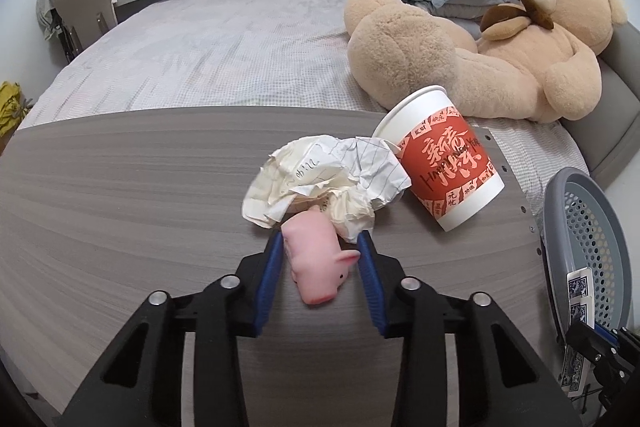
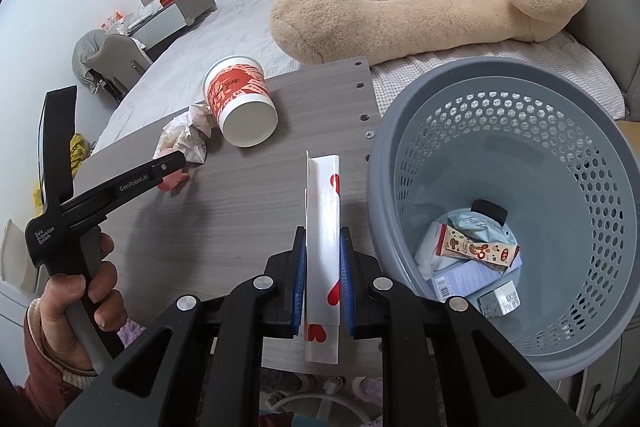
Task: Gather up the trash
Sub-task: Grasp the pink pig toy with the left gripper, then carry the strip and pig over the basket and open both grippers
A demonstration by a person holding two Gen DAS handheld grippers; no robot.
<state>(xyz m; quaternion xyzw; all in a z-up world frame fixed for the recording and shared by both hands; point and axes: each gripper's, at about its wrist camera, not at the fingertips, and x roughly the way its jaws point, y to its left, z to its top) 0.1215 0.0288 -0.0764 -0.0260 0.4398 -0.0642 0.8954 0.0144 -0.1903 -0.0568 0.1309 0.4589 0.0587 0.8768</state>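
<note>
Squeezing is what the pink rubber pig (image 1: 320,263) invites: soft, light and springy, it lies on the grey wood counter (image 1: 120,195) at the near edge of the crumpled paper (image 1: 324,183), which sits at nine o'clock from the tipped red paper cup (image 1: 444,163). The left claw (image 1: 320,259) has closed round the pig's body, pads on both flanks; a hold across the thick middle should keep it from popping out. The right claw (image 2: 323,275) is clamped on a flat white wrapper with red hearts (image 2: 323,227), thin, slick and floppy, so it is best pinched broadside. The grey mesh wastebasket (image 2: 400,155) waits at three o'clock, with packets already inside
</note>
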